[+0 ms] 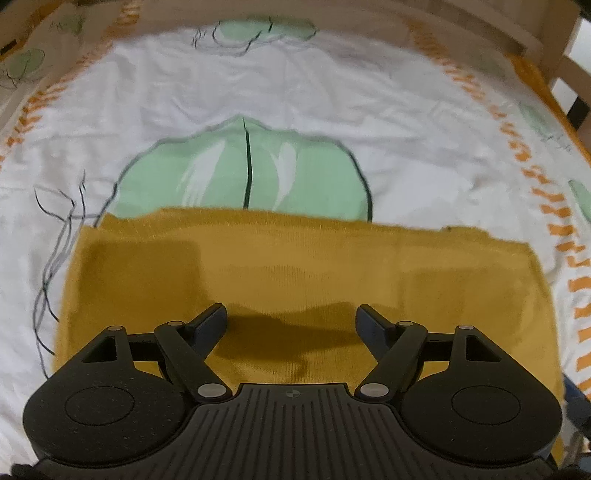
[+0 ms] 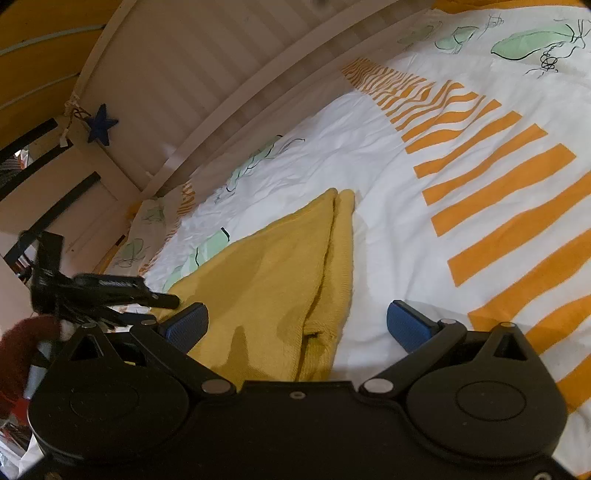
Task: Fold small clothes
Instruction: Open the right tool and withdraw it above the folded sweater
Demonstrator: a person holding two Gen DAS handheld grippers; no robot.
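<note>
Matt knitted mustard garment [image 1: 295,266], creased cotton bedsheet [image 1: 184,110]

Ahead of the left gripper [image 1: 291,314] the flat mustard-yellow knitted garment [image 1: 258,266] lies low, and beyond its far edge the white bedcover with green leaf prints and orange stripes [image 1: 229,96] is bare up to the pale wooden bed rail [image 1: 480,26], which closes that side. Between the spread fingers nothing stands.

Ahead and right of the right gripper [image 2: 297,325] the bedcover is open and flat. To its left the other black gripper [image 2: 99,288] stands close above the garment's edge and narrows the way there. Further left and ahead, the white slatted headboard [image 2: 192,74] blocks passage.
</note>
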